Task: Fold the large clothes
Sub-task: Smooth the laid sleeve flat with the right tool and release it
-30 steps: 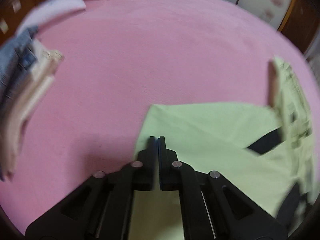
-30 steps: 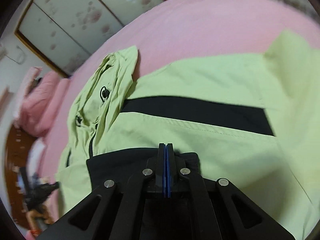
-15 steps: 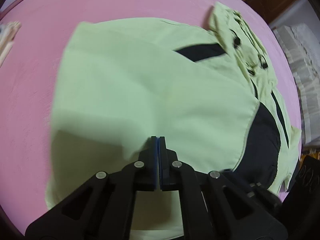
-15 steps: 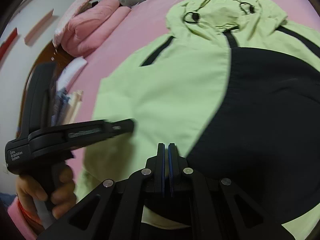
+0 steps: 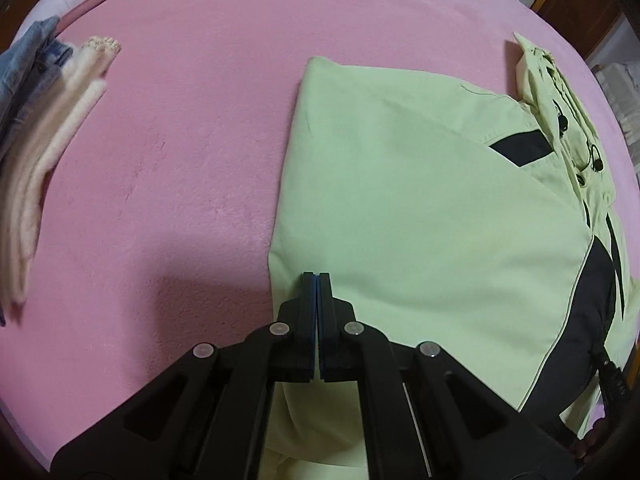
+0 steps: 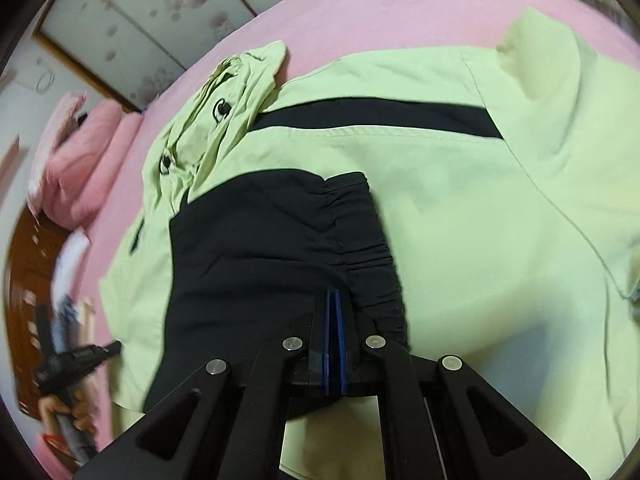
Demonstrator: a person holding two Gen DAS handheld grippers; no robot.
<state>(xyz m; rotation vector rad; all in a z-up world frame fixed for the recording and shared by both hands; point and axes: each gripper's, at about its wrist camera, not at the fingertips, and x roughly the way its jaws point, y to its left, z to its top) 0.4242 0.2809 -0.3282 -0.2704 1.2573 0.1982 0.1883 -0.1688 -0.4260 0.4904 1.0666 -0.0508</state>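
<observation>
**A:** So what are the jaws doing, are they grabbing anything?

**B:** Nope. The left gripper [image 5: 316,275] is clenched tight, pads flat together, with no cloth pinched between them. Its tip sits over the near left edge of the jacket [image 5: 420,216], right where the green cloth meets the pink bed [image 5: 192,128]. I can't tell if it actually touches the cloth.

**A:** And the other one?

**B:** The right gripper [image 6: 333,291] is pretty much the same: jaws pressed shut, blue pads with just a sliver between them, and nothing caught in there that I can see. It's pointing down over the black sleeve [image 6: 280,248], which is laid across the jacket's green body. The gathered cuff [image 6: 376,264] is just right of the tip.

**A:** Where's the jacket overall?

**B:** It's spread flat on the bed. From the left wrist view it fills the right half, with a straight left edge. The hood [image 6: 240,80], with its drawcord toggles, is bunched at the far end. A black stripe [image 6: 376,116] runs across below the hood.

**A:** Anything else around?

**B:** A stack of folded clothes [image 5: 44,128] at the far left, well apart from the jacket, cream stuff with denim [image 5: 24,60] beside it. In the right wrist view you can see a hand [image 6: 68,408] holding the left gripper's handle off at the lower left, a bit blurred. There are pink pillows [image 6: 80,152] and wardrobe doors [image 6: 132,12] further back.
</observation>
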